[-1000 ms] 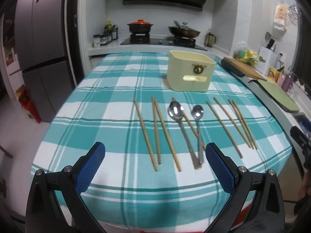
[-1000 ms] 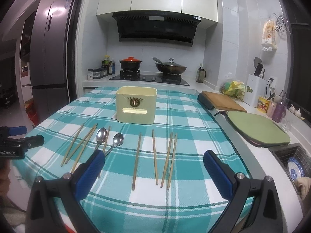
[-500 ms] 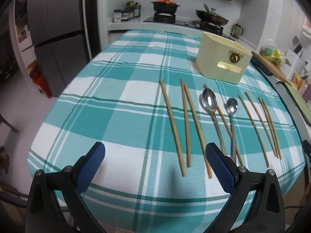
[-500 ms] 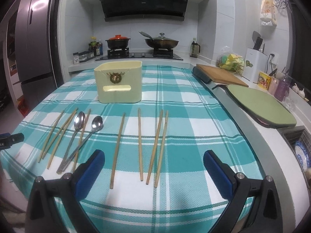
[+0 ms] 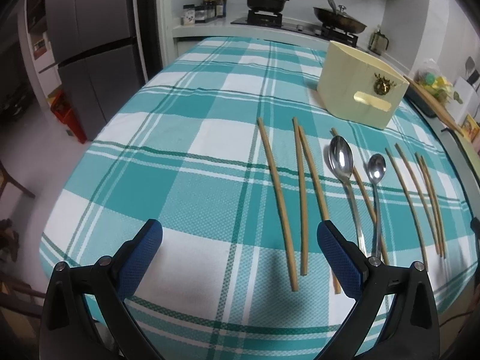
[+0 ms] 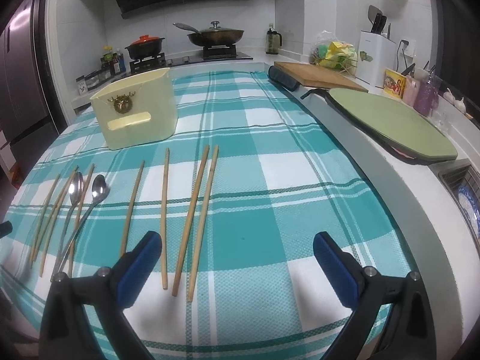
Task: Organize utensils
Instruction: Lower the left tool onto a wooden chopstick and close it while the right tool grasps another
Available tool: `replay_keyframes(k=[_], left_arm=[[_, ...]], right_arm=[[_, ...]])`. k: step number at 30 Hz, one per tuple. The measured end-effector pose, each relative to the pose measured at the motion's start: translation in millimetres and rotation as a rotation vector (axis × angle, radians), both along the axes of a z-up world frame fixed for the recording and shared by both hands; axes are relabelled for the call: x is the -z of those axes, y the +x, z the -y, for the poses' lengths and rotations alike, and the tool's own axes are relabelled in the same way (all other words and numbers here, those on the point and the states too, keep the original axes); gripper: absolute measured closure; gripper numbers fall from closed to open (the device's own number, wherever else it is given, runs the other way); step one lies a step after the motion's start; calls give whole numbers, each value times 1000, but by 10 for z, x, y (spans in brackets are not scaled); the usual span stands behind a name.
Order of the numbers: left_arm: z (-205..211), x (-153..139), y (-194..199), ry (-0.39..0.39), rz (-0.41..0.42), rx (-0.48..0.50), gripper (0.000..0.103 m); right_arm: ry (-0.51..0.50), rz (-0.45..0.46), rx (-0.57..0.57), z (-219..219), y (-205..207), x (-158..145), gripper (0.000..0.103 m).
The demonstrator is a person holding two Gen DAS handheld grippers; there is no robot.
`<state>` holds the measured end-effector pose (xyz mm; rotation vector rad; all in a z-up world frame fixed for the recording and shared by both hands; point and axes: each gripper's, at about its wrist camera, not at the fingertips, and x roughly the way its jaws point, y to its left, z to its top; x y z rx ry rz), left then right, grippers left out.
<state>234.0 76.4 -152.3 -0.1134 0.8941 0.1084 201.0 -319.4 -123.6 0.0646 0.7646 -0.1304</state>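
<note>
Left claw [image 5: 240,247] and right claw [image 6: 237,250] spread wide, empty, above checked tabletop [image 6: 300,180]. Chopsticks [image 6: 196,219] and two spoons [image 5: 345,165] lie in row before cream utensil holder [image 6: 138,114].

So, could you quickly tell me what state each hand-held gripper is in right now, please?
Left hand-held gripper: open, holding nothing.
Right hand-held gripper: open, holding nothing.
</note>
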Motion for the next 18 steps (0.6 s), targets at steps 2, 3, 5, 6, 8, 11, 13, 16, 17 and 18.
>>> replay_keyframes(k=[2, 3, 5, 6, 8, 11, 13, 16, 17, 18], left_arm=[[4, -6, 11, 9, 1, -5, 0], [0, -16, 13, 9, 4, -8, 0], [-12, -48, 22, 3, 17, -15, 0], [-20, -64, 22, -1, 28, -17, 0], [-33, -75, 37, 2, 44, -22, 0], [-60, -52, 84, 3, 41, -22, 0], [-90, -36, 113, -5, 39, -26, 0], [-132, 11, 180, -11, 26, -31, 0], [-147, 32, 203, -14, 20, -34, 0], [-157, 51, 214, -16, 17, -36, 0]], right_arm=[[-11, 12, -3, -15, -13, -3, 1], [-22, 13, -4, -21, -16, 6, 1], [-32, 10, -4, -14, -6, 33, 1], [-32, 5, -3, -11, 7, 50, 1], [-26, -7, 2, -3, 44, 81, 1], [-24, -9, 2, -27, 90, 83, 1], [-35, 4, 0, -59, 112, 51, 1], [-53, 20, 1, -94, 155, 7, 1], [-55, 20, 3, -96, 181, 1, 1], [-56, 16, 7, -93, 208, 1, 1]])
